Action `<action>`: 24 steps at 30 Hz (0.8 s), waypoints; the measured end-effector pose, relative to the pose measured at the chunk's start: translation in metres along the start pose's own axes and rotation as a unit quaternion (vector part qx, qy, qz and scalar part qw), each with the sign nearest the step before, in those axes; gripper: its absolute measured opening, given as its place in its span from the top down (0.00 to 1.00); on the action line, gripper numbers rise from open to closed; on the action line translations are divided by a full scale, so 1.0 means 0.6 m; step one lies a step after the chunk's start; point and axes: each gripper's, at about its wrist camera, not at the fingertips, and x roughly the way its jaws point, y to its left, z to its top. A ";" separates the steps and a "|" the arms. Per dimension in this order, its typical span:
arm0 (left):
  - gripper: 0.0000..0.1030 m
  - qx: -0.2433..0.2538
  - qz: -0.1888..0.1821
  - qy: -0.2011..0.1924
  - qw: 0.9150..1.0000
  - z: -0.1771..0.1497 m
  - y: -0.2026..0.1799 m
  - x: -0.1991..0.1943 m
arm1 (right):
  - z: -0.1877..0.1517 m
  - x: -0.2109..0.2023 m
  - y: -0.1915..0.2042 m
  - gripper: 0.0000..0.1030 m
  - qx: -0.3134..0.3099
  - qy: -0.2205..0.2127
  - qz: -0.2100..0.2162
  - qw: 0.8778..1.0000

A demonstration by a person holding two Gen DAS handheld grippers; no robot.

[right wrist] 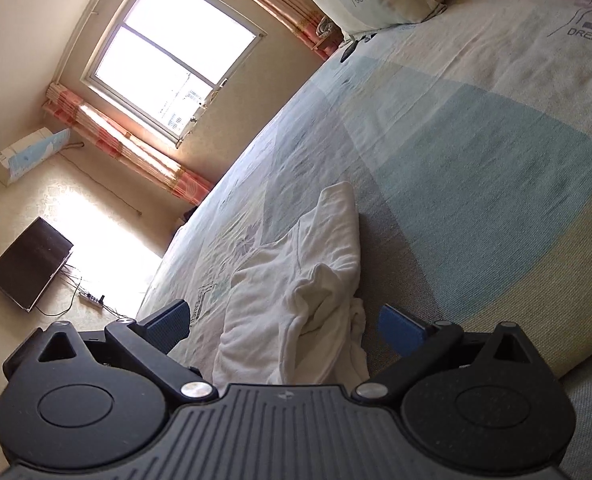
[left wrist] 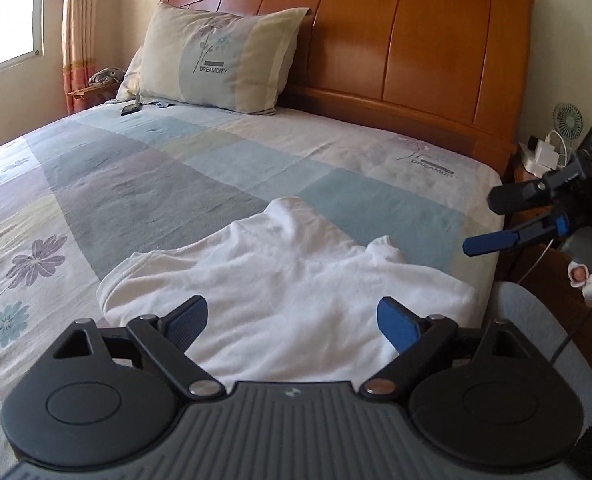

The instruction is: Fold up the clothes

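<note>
Both tools gape empty: left tool (left wrist: 292, 326) above the rumpled white shirt (left wrist: 280, 280), right tool (left wrist: 483, 224) at three o'clock. Pinching bunched layers risks a crooked fold.

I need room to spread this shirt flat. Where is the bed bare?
The bedspread is bare between the white shirt and the pillow, and out toward the window side. It is crowded only near the pillow, where a phone lies.
</note>
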 end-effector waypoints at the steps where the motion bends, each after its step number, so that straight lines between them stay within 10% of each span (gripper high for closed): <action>1: 0.11 0.001 0.001 -0.003 1.000 0.002 0.008 0.017 | 0.002 -0.004 0.001 0.00 -0.002 -0.004 -0.004 1.000; 12: 0.11 0.028 -0.002 0.042 0.999 -0.074 0.052 0.067 | -0.005 -0.003 -0.027 0.00 0.001 -0.003 -0.040 0.999; 20: 0.11 0.006 -0.014 0.011 1.000 0.010 0.054 0.098 | 0.006 0.027 -0.027 0.00 -0.027 0.010 -0.033 0.999; 24: 0.09 -0.050 0.034 0.060 0.996 0.015 0.093 0.164 | 0.004 0.036 -0.027 0.03 -0.046 0.015 -0.033 0.998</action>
